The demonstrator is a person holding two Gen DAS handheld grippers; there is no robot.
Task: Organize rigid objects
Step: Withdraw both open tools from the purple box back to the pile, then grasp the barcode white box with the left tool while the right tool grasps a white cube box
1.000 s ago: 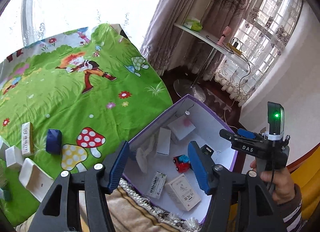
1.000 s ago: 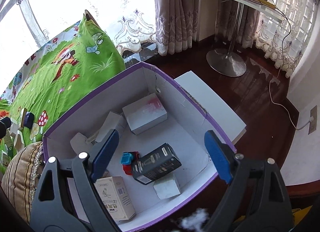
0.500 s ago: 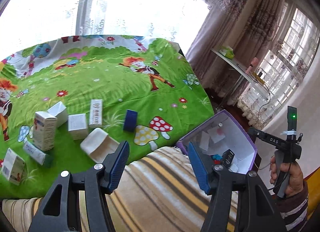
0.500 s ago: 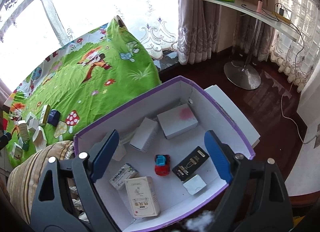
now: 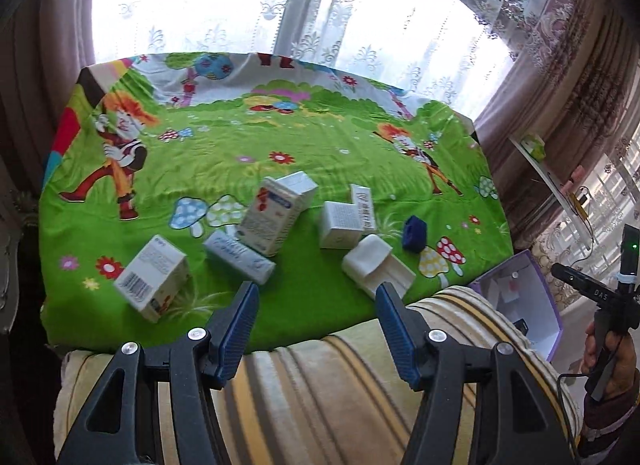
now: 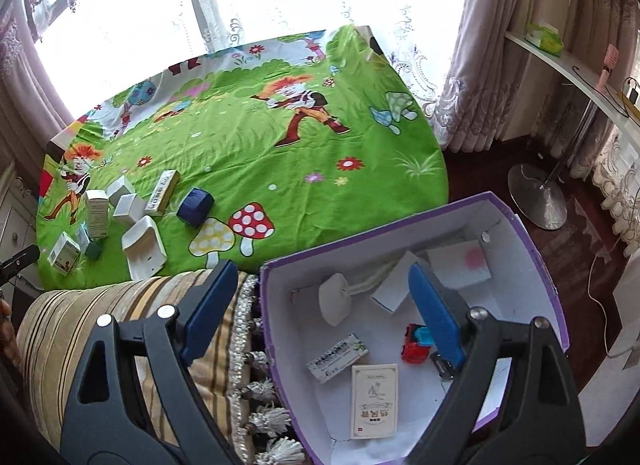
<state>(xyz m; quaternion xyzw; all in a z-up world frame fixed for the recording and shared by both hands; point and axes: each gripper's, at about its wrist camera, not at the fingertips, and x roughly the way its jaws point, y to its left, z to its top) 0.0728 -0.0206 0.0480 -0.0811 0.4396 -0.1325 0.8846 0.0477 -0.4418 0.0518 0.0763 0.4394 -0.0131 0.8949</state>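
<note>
Both empty, the left hand-held gripper is gaping over the small boxes lying mid-frame on the green bed sheet, while the right hand-held gripper is hanging wide above the purple box at lower right, where sorted items are collecting.

Small boxes sit scattered on the bed ahead of me; storage box right, toy car inside.
</note>
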